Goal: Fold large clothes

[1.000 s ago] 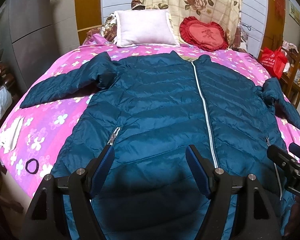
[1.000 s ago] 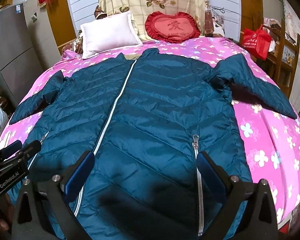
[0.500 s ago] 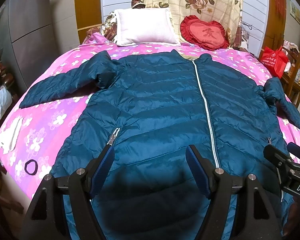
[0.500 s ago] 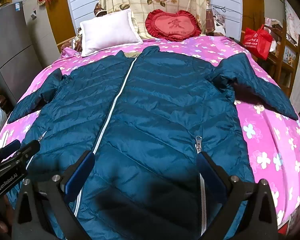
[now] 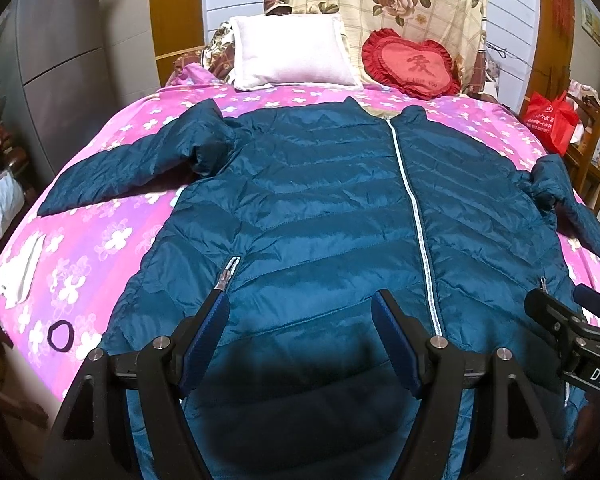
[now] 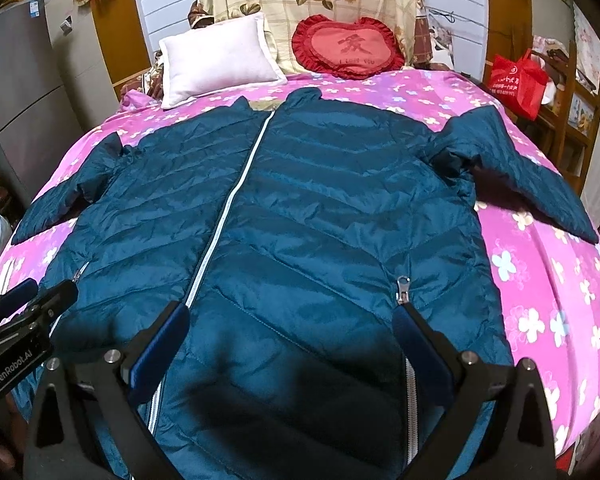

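A dark teal puffer jacket [image 5: 312,208] was seen spread flat, front side up, across a bed with a pink flowered sheet [image 5: 100,236], and it filled the middle of both views. Its white front zipper [image 5: 414,216] was closed and ran from the collar in the upper centre of the frame down toward the bottom edge. One sleeve [image 5: 136,164] was stretched toward the left of the left wrist view; the other sleeve [image 6: 516,172] was stretched toward the right of the right wrist view. A pocket zipper [image 5: 226,274] was seen just above the left finger tip in the left wrist view.

The left gripper [image 5: 300,320] was held low in the frame above the jacket's lower part, its blue-padded fingers [image 5: 210,332] set wide apart with nothing between them. The right gripper [image 6: 290,334] was held likewise over the lower part of the jacket, its fingers [image 6: 418,338] also spread wide and empty. Whether either gripper touched the fabric could not be told.

At the top of the frame a white pillow [image 5: 292,56] and a red heart-shaped cushion [image 5: 410,64] were seen at the head of the bed. A black hair tie [image 5: 60,334] lay on the sheet at the lower left of the left wrist view, and a red bag [image 5: 552,120] stood at the upper right.
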A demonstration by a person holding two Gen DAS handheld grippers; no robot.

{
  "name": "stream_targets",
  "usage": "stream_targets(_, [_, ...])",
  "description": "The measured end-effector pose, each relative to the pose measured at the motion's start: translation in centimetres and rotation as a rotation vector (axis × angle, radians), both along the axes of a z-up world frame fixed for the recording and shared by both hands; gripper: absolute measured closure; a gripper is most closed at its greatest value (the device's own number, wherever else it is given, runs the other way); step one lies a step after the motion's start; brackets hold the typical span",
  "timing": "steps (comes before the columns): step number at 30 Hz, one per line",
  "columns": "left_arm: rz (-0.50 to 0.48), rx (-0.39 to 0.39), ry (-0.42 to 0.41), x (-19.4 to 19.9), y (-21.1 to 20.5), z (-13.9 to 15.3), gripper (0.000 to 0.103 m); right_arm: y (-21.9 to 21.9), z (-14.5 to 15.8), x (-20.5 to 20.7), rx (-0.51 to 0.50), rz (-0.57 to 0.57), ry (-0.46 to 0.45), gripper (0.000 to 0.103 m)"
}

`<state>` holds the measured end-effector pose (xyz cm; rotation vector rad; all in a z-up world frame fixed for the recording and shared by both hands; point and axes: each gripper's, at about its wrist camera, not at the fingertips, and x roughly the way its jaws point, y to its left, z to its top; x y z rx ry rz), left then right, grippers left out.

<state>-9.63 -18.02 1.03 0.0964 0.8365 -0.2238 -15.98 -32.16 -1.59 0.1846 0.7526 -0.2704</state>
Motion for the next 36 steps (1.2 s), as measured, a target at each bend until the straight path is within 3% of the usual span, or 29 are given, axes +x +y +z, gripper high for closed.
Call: stream_targets(36, [0.000,0.009,-0.018,0.54,-0.76,-0.25,0.056,-0.25,-0.01,0.95,-0.010,-0.006,0.015,0.000])
